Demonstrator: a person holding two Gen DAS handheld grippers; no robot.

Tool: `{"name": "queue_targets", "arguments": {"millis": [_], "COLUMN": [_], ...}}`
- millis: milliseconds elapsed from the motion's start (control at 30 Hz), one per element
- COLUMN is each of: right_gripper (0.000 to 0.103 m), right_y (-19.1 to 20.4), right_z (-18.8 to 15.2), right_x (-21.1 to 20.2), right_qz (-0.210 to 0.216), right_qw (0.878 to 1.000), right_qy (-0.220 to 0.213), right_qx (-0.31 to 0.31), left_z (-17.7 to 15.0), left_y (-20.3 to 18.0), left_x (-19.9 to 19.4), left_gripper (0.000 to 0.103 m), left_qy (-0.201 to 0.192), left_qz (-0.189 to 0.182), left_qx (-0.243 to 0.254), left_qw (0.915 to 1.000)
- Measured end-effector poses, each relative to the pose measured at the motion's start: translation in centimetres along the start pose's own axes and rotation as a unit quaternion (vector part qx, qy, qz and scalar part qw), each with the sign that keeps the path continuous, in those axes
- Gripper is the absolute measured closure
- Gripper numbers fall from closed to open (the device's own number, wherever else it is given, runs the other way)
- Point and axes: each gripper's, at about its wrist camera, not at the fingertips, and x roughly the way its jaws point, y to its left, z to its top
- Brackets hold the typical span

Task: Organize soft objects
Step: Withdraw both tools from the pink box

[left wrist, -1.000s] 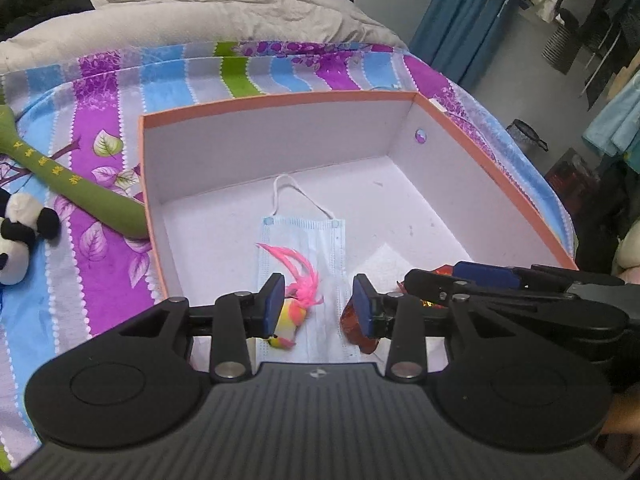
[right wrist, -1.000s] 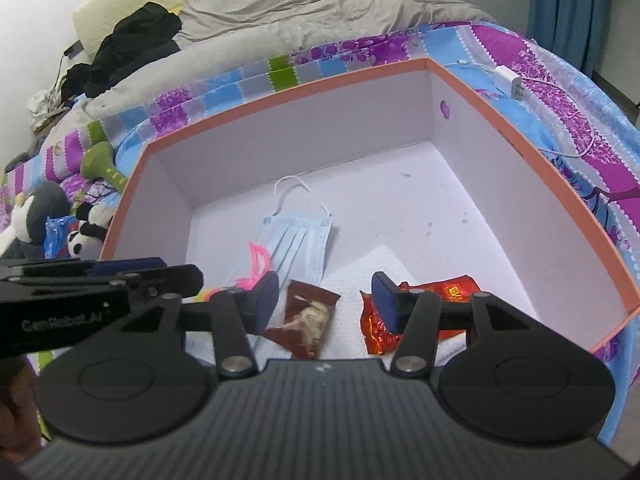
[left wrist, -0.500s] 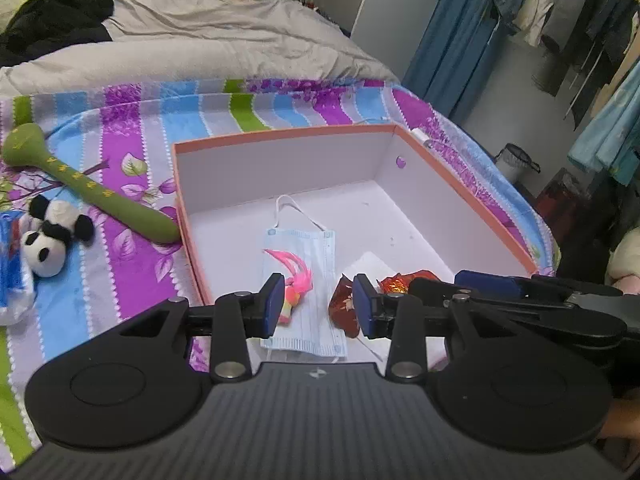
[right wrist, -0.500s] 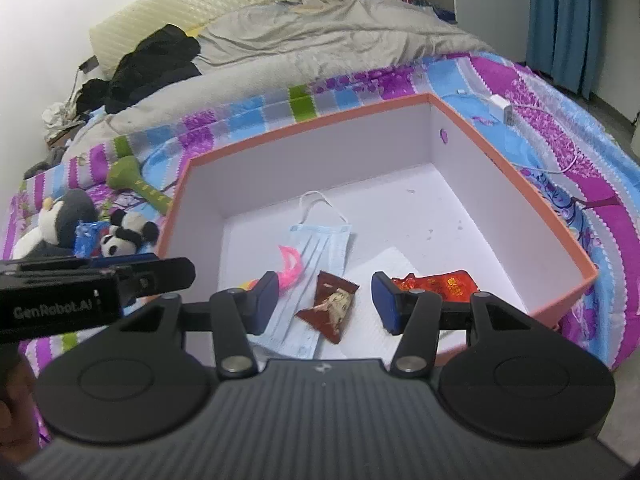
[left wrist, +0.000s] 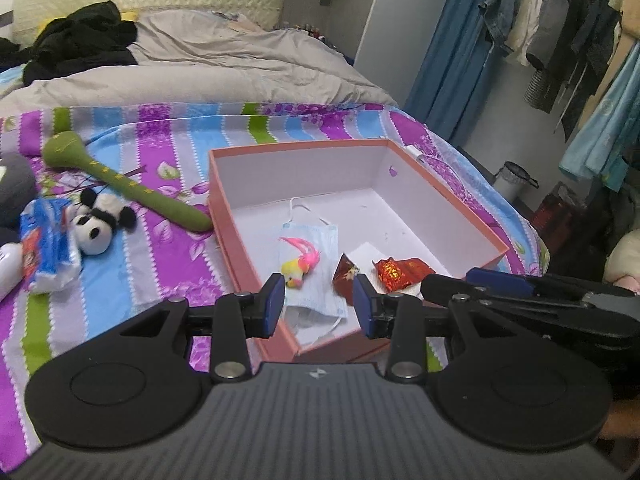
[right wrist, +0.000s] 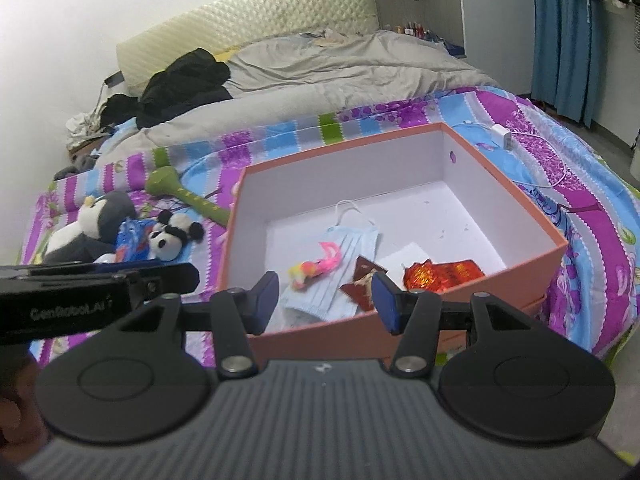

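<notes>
An orange box (left wrist: 256, 264) (right wrist: 520, 208) with a white inside sits on the striped bedspread. In it lie a blue face mask (left wrist: 316, 276) (right wrist: 352, 248), a small pink and yellow feathered toy (left wrist: 298, 264) (right wrist: 316, 266), a dark red snack packet (left wrist: 345, 276) (right wrist: 362, 280) and a shiny red wrapper (left wrist: 402, 272) (right wrist: 440, 274). Left of the box lie a panda plush (left wrist: 98, 224) (right wrist: 172, 236), a green plush stick (left wrist: 128, 188) (right wrist: 188, 194), a tissue pack (left wrist: 48, 252) (right wrist: 132, 240) and a grey penguin plush (right wrist: 88, 228). My left gripper (left wrist: 319, 302) and right gripper (right wrist: 324, 300) hover open and empty above the box's near edge.
A grey duvet (left wrist: 208, 68) and black clothes (left wrist: 80, 44) cover the far half of the bed. A white charger and cable (right wrist: 504, 136) lie right of the box. Clothes hang by a blue curtain (left wrist: 452, 48) at the right, with a bin (left wrist: 514, 178) on the floor.
Both grippers have pulled back and risen from inside the box, still open and empty. The box looks smaller now and the plush toys on its left have come into view.
</notes>
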Motion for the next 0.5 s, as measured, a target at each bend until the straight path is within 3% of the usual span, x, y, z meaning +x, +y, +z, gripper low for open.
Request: {"name": "queue_targets", "arguments": {"millis": [300, 500], "right_gripper": [0.049, 0.049], "right_y": [3.1, 4.7], "right_z": [-2.9, -5.1], "right_x": [-4.0, -5.0], "right_qz": [0.020, 0.042], "right_qw": [0.999, 0.998], "right_qy": [-0.025, -0.016], "right_qx": [-0.027, -0.031], "left_z": [-3.3, -5.6], "left_y": [0.8, 1.5], "left_x": [-5.3, -8.4], "left_gripper": [0.060, 0.059], "left_qy": [-0.021, -0.034], "left_qz": [0.024, 0.046], "left_qx": [-0.010, -0.007], "left_qw": [0.9994, 0.9984]}}
